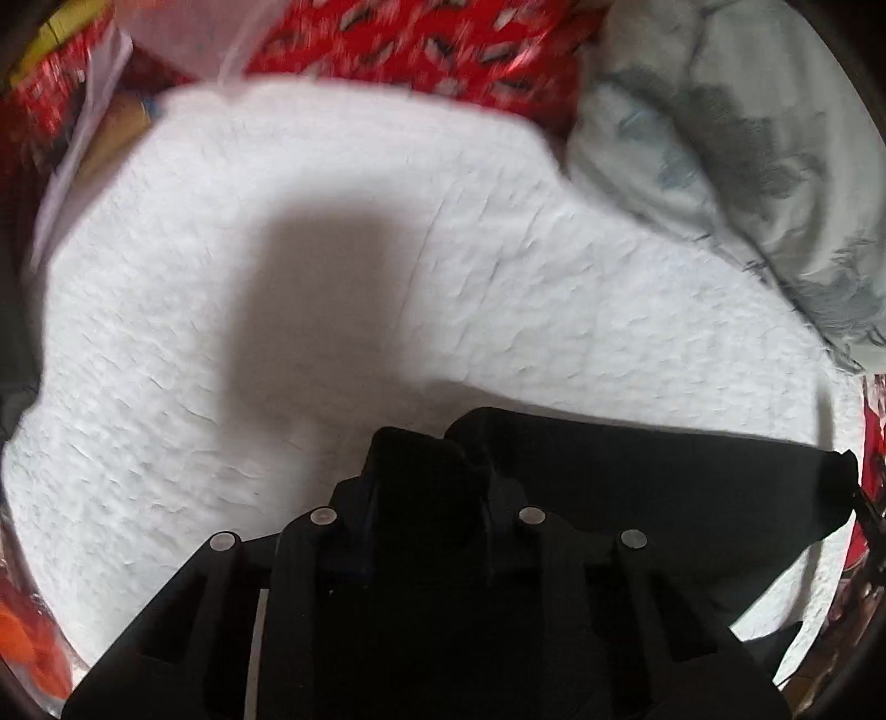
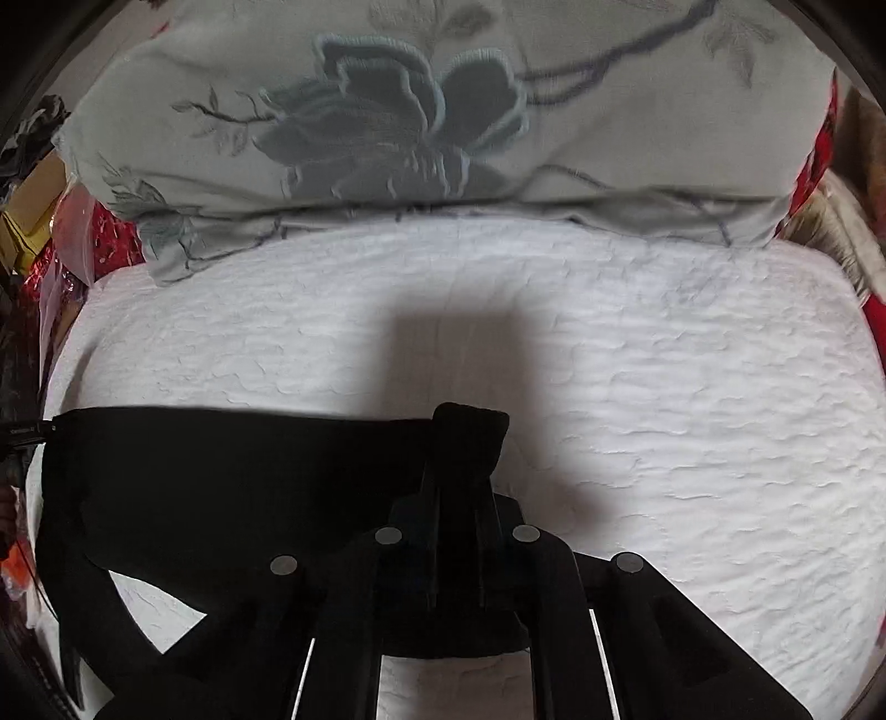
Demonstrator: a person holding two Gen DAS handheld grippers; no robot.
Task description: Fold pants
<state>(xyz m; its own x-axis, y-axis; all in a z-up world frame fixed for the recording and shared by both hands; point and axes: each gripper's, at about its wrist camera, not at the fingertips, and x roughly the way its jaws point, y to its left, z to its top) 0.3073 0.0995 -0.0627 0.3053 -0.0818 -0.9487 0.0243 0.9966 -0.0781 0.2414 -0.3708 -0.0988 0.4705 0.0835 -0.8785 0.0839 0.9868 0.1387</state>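
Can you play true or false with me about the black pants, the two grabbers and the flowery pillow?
1. The pants are black. True.
2. The left gripper is open and holds nothing. False: it is shut on a bunch of the pants.
3. The right gripper pinches the pants too. True.
4. The pants lie on a red blanket. False: under them is a white quilted cover; red cloth only shows past its edge.
5. The pillow has a grey-blue flower on it. True.
6. The pillow sits on top of the pants. False: it is at the far side of the cover, apart from them.
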